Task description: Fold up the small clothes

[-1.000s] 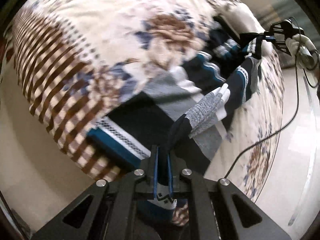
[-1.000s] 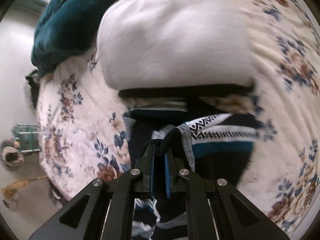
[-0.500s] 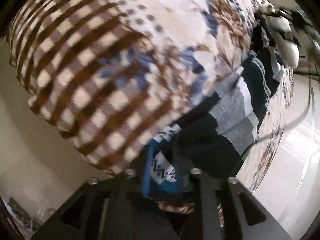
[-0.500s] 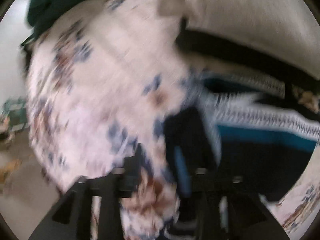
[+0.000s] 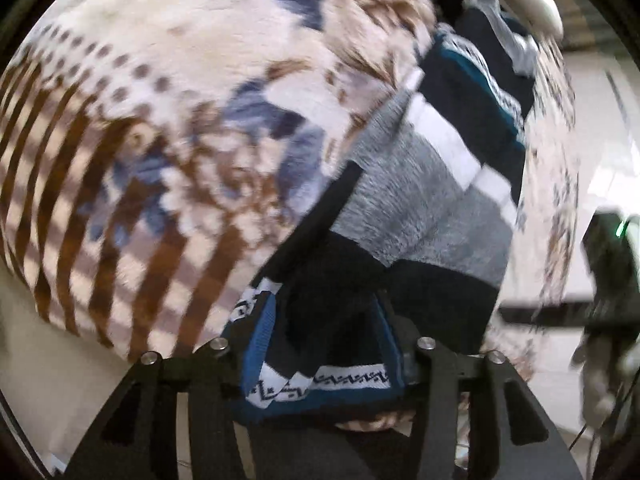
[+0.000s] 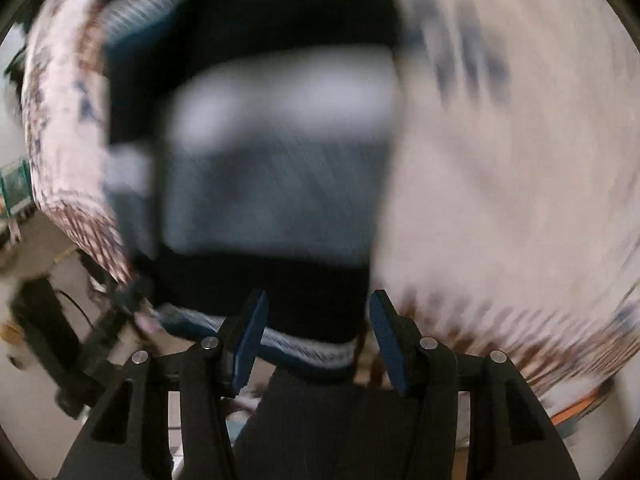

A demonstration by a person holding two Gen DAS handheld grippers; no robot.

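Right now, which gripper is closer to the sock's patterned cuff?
Left. The left gripper, jaws opening, has the cuff bunched between its fingers. The right gripper hangs open just above the sock.

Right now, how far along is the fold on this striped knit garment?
Done: the striped garment lies in a flat stack on the floral bedspread. In hand: the left gripper is opening with the patterned hem between its fingers; the right gripper stands open over the edge, holding nothing. Left: any further folds, unclear through blur.

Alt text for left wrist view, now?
Left gripper opening over the folded striped garment, its teal patterned hem between the fingers. The garment lies on a floral and checked blanket.
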